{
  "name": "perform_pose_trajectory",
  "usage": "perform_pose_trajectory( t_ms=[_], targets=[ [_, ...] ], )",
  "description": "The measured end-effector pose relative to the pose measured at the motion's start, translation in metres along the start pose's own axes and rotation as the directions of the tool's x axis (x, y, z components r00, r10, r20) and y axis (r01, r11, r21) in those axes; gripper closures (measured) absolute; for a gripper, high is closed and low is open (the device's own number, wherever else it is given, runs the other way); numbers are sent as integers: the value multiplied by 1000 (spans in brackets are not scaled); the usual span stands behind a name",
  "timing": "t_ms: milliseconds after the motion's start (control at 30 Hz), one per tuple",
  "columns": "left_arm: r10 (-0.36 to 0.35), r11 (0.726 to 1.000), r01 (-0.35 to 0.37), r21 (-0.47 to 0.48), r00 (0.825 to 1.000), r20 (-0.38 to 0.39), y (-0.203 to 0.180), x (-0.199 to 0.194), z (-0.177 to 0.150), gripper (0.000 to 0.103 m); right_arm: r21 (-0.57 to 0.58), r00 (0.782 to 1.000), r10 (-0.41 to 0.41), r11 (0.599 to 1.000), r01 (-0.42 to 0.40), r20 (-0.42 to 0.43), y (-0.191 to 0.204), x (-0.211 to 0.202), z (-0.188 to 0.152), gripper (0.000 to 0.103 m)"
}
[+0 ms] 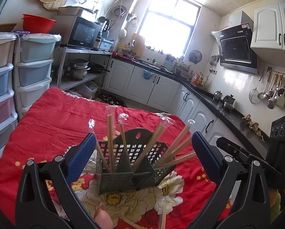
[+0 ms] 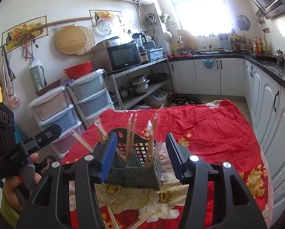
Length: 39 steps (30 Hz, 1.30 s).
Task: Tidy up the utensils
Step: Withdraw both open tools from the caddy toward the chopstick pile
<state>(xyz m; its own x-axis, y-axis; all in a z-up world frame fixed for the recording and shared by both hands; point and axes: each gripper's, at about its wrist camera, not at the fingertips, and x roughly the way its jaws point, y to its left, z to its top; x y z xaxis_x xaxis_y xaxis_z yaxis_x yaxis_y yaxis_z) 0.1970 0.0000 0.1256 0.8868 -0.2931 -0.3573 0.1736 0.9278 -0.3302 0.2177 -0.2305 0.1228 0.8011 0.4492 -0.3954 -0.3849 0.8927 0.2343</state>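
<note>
left tool (image 1: 143,152): wide, empty, straddling the caddy (image 1: 132,164) to aim | right tool (image 2: 141,153): wide, empty | caddy upright on red floral tabletop (image 1: 52,118), wrapped chopsticks (image 1: 110,141) standing in compartments | loose chopsticks (image 2: 140,220) lie nearest me, I judge them next to collect

loose chopsticks (image 2: 142,219): cut off by bottom edge | holder (image 2: 134,164) left side: hidden behind tongs finger

Perforated matt plastic holder (image 1: 134,164), clear-wrapped wooden chopsticks (image 1: 110,139), soft red floral cloth (image 1: 52,118).
</note>
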Motion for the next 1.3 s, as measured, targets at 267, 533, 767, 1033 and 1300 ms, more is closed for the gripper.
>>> perform_pose_trajectory(
  t_ms=[267,533,767,1033,1300],
  targets=[
    [14,1000,-14,2,1000,-25,2,-2,-14,11,-12,999,7,1000,-8,-43,4,0,-18,52],
    [34,999,-34,-9,998,-59,9,-2,-29,11,-18,995,11,1000,-13,-101,7,7,-38,51],
    [49,998,-53,-37,993,-104,21,0,-47,11,-17,985,13,1000,-16,-173,9,20,-57,51],
    [63,994,-77,-76,984,-167,34,5,-68,11,-9,971,1,1000,-4,-239,6,33,-79,51],
    [45,989,-78,-128,969,-243,46,14,-88,11,-1,950,-10,1000,10,-312,2,45,-97,51]
  ],
)
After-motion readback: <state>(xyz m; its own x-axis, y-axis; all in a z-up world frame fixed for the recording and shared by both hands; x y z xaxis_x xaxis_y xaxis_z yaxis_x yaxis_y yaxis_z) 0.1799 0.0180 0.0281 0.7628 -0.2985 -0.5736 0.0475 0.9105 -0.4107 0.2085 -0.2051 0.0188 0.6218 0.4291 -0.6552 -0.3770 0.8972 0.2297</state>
